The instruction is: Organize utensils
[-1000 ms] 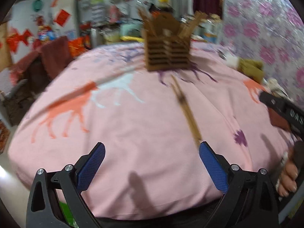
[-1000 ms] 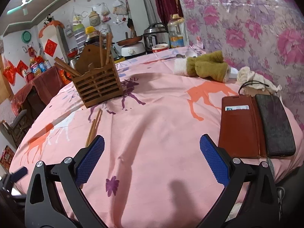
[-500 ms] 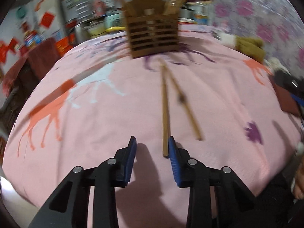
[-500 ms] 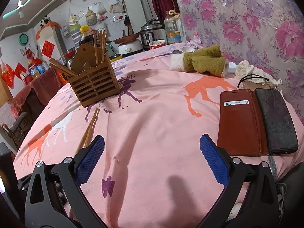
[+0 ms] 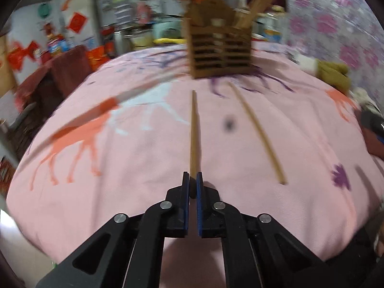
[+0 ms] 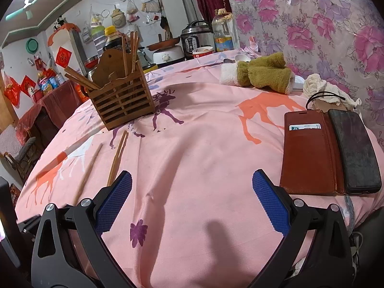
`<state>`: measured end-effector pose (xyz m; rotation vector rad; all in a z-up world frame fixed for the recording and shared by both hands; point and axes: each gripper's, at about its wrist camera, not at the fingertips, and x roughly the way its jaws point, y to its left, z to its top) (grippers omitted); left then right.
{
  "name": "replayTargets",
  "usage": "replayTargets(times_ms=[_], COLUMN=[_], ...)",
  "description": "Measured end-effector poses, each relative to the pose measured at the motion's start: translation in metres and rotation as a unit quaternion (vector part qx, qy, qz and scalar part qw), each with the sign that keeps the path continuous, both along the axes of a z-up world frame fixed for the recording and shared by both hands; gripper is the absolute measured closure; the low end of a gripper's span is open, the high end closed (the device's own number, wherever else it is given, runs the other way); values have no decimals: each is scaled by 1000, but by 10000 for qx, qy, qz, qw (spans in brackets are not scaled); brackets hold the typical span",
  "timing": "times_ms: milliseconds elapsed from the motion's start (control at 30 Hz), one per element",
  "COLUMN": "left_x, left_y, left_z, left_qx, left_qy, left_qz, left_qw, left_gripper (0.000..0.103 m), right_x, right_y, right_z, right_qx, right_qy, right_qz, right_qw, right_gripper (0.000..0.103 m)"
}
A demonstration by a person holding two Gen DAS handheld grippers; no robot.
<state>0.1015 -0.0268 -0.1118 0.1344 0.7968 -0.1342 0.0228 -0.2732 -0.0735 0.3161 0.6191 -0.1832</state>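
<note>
left gripper (image 5: 192, 180) clamped on near end of chopstick (image 5: 193, 129); right gripper (image 6: 192, 184) spread wide, empty.
chopstick on pink cloth (image 5: 144, 180), long axis near-to-far, far tip toward wooden holder (image 5: 220, 50); second chopstick (image 5: 258, 133) lies right, angled far-left.
</note>
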Motion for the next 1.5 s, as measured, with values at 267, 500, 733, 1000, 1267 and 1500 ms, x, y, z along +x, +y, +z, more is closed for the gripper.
replayTargets(times_ms=[267,500,733,1000,1267,1500], left_x=[12,12,17,18,12,-4], left_y=[32,44,61,72,58,28], left_z=[-3,-6,-7,-8,-8,-7], left_qx=[-830,-730,-570,-490,-314,-28], left_qy=[253,215,126,80,78,-109], left_qz=[65,456,827,1052,801,186], left_qw=[9962,9961,9949,9932,9963,9998], left_gripper=[79,13,13,6,6,14], right_x=[11,17,20,34,46,41], right_y=[33,45,76,126,47,56], right_z=[-7,-17,-16,-37,-39,-40], right_qx=[-219,-213,-651,-1491,-240,-344], right_qy=[174,410,364,549,618,565], right_qz=[1156,1484,2105,2879,1648,1867], right_qw=[9929,9878,9747,9444,9841,9802], right_gripper=[7,7,9,42,50,35])
